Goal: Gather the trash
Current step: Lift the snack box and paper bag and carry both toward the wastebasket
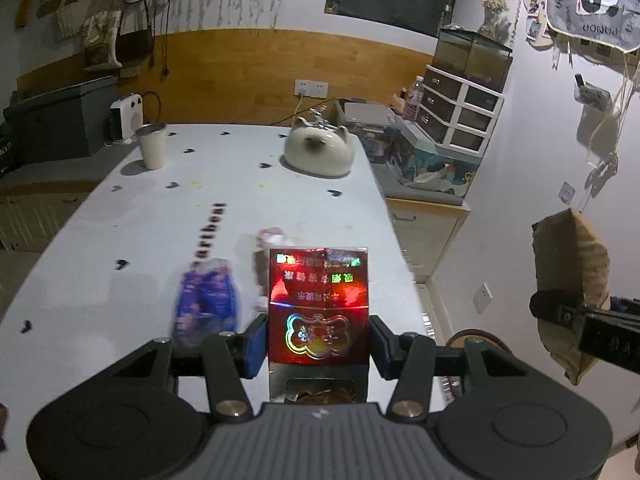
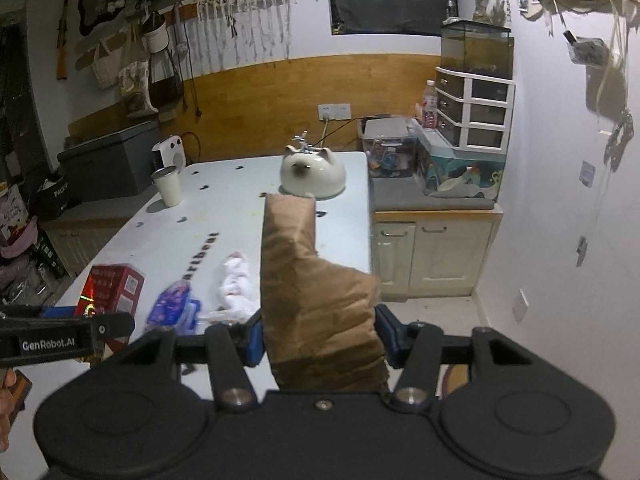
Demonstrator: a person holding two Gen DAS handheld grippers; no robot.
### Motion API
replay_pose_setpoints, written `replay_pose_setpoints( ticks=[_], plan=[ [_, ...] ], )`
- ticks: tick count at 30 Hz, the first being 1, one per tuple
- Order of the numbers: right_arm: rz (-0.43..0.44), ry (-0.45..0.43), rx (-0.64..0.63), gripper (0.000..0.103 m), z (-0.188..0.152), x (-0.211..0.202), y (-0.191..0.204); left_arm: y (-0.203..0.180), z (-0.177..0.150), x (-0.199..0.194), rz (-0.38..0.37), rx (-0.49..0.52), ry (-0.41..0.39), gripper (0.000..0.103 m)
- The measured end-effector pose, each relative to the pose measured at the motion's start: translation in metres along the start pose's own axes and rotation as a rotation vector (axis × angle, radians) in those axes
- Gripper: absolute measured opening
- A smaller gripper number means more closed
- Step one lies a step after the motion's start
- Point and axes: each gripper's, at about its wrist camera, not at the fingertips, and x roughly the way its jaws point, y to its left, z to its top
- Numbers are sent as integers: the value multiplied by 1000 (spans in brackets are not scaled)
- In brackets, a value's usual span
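Both hands are loaded. The left gripper (image 1: 318, 338) is clamped on the red box (image 1: 319, 306), which stands upright between its pads, open end toward the camera. The right gripper (image 2: 320, 338) pinches the brown bag (image 2: 316, 304), whose long axis runs up and away from the fingers. The bag hangs just past the table's (image 1: 120, 240) right edge (no bin shows). Still on the table, the blue wrapper (image 1: 206, 300) lies just left of the box and the white tissue (image 2: 238, 284) just behind it, both nearer the left gripper.

"GenRobot.AI" on the left tool (image 2: 86, 312), "PONDO" on hanging cloth (image 1: 592, 4), partial "artbeat" on table (image 1: 100, 220)
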Motion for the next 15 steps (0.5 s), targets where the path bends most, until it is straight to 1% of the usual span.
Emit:
replay_pose_setpoints(
  ticks=[9, 15],
  plan=[
    [18, 47, -15, 55, 3, 20, -111, -104, -5, 52, -5, -17, 50, 52],
    [5, 77, -1, 55, 4, 39, -183, -172, -3, 97, -32, 11, 94, 52]
  ],
)
